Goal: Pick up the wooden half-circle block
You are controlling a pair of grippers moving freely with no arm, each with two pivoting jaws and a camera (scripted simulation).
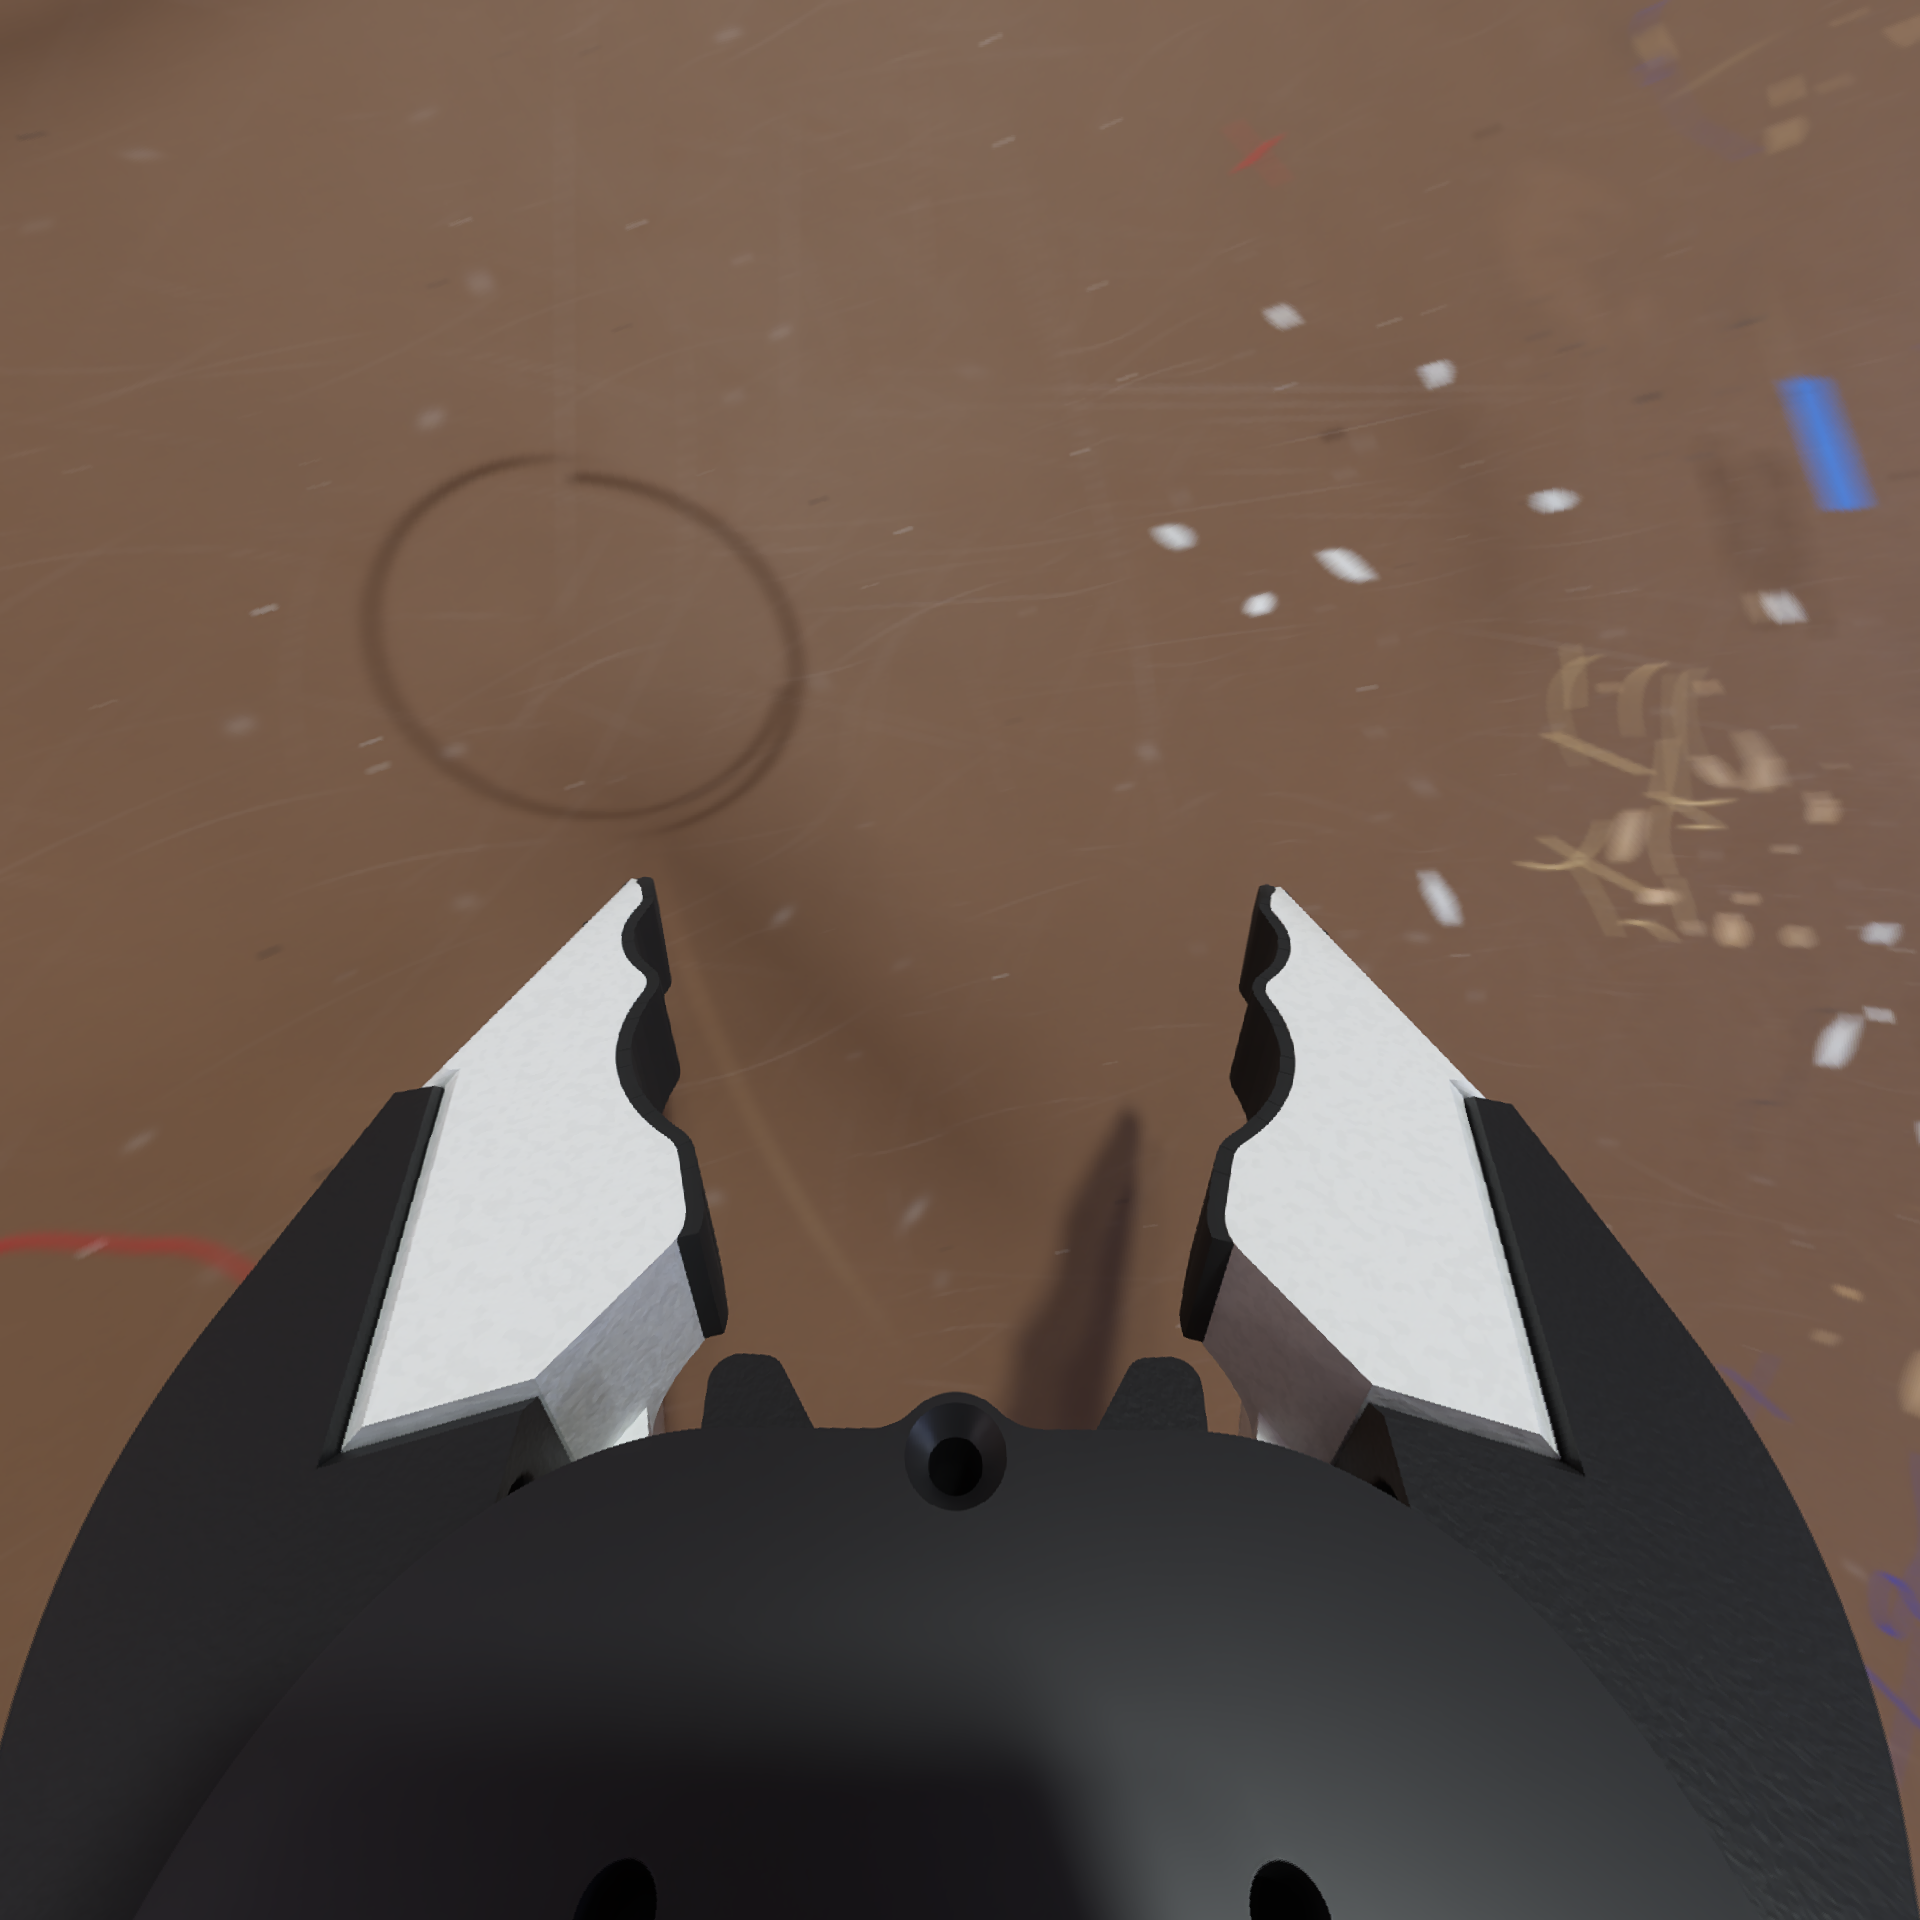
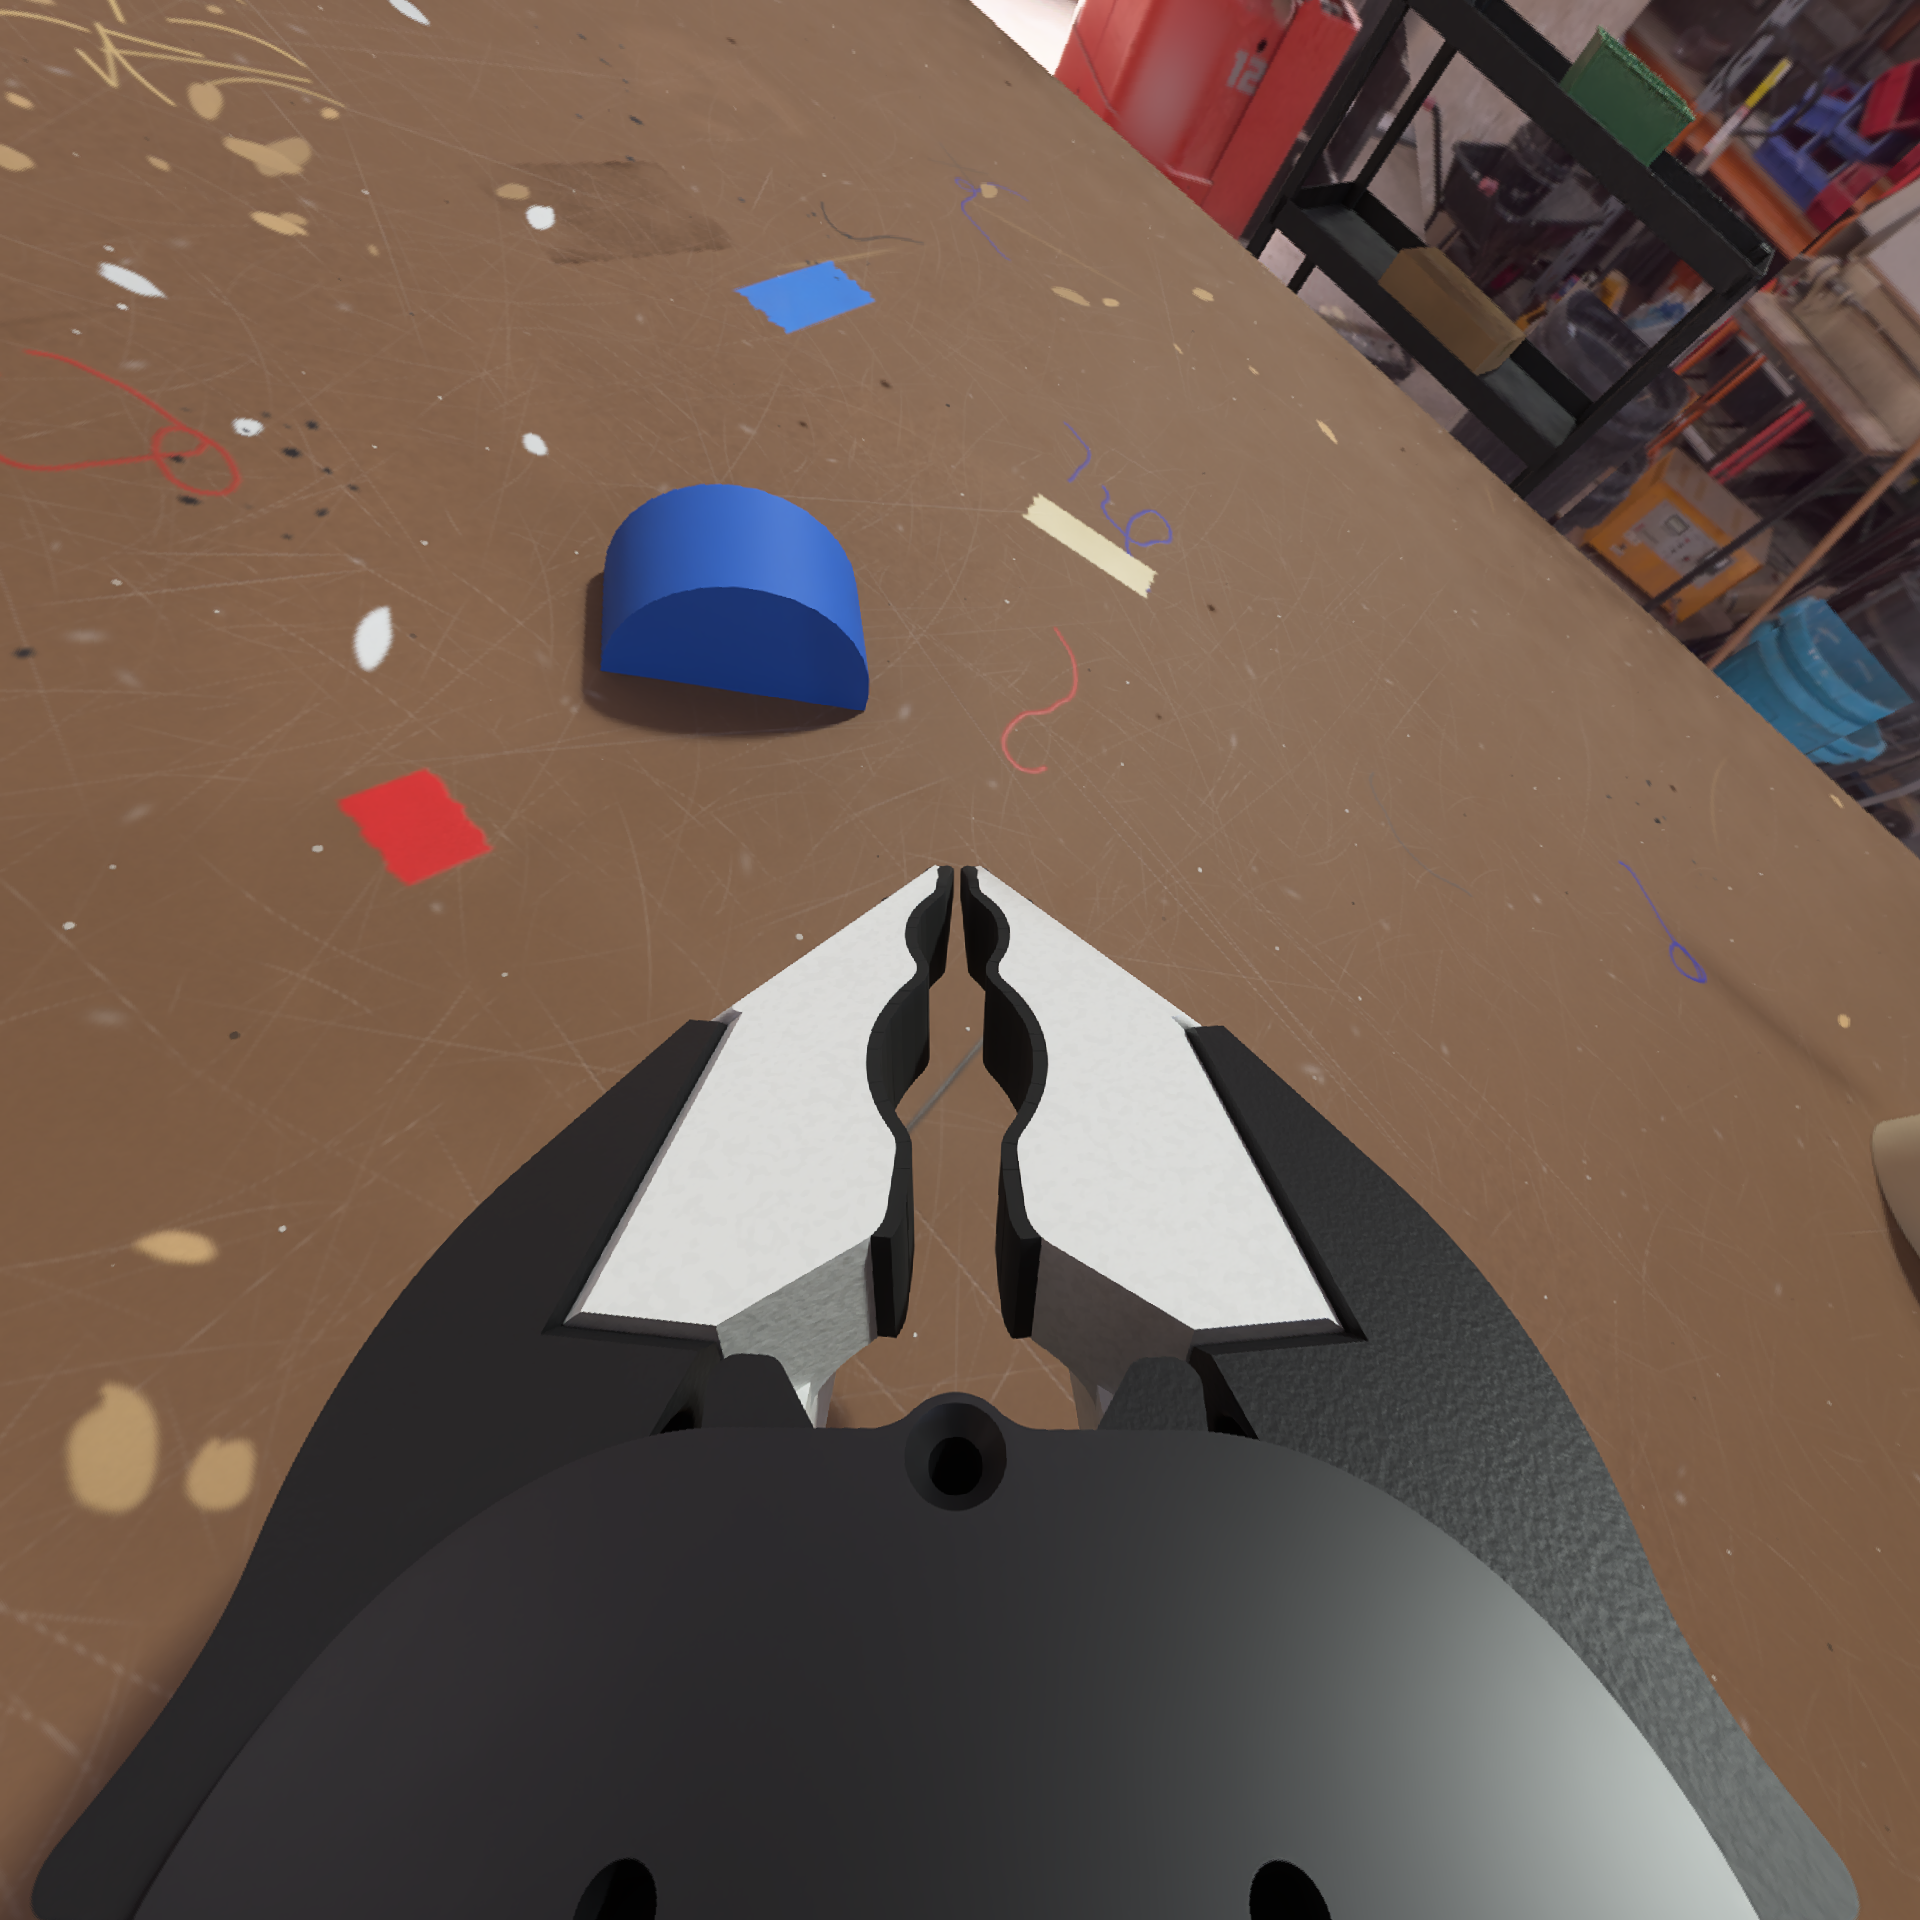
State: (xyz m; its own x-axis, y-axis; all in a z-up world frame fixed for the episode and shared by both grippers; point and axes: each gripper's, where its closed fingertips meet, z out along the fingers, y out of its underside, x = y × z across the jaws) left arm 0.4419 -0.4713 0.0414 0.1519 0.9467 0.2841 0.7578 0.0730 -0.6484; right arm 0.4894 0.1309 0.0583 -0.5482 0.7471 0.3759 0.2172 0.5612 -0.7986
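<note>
A tan wooden-coloured piece [image 2: 1899, 1195] shows only as a sliver at the right edge of the right wrist view; its shape cannot be told. A blue half-circle block [image 2: 732, 603] lies flat side down on the brown table [image 2: 1351, 831], ahead and left of my right gripper [image 2: 956, 873]. The right gripper is shut and empty, a little above the table. My left gripper [image 1: 956, 888] is open and empty, close above bare brown table [image 1: 935, 416]. No block shows in the left wrist view.
The table is scratched, paint-flecked and carries flat red [image 2: 414, 826] and blue [image 2: 805, 294] tape patches. Its far right edge [image 2: 1455, 436] runs diagonally; beyond it stand a black shelf rack [image 2: 1538, 239], a red box [image 2: 1195, 83] and blue bins [image 2: 1808, 686]. A ring mark [image 1: 582, 639] lies ahead left of the left gripper.
</note>
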